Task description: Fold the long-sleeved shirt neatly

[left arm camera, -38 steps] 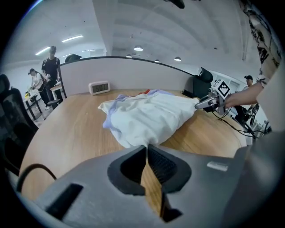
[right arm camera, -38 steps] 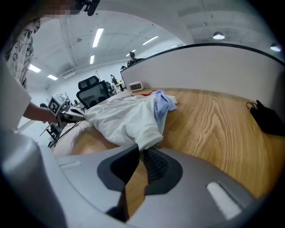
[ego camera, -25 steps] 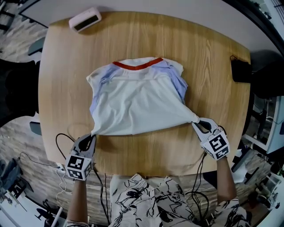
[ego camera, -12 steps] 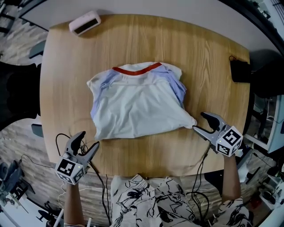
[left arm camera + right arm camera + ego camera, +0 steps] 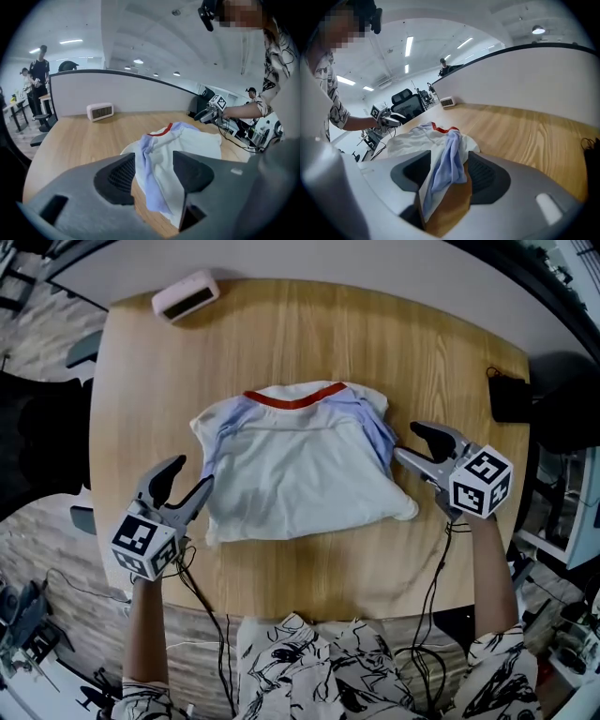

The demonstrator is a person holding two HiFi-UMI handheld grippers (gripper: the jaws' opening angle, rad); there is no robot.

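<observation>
The left gripper (image 5: 192, 474) and right gripper (image 5: 409, 441), jaws just opened half-wide and holding nothing, flanked the shirt (image 5: 300, 465), where pinching both side edges level, low to the surface (image 5: 309, 334), looked best.

The white clock (image 5: 185, 294) bears a display too small to read.

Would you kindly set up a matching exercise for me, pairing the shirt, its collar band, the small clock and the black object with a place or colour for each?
Things:
1. shirt
2. collar band
3. small clock
4. black object

Place or colour:
A. red
B. far left corner of the table
C. right edge of the table
D. middle of the table, mostly white

Pairs: 1-D, 2-A, 3-B, 4-C
</observation>
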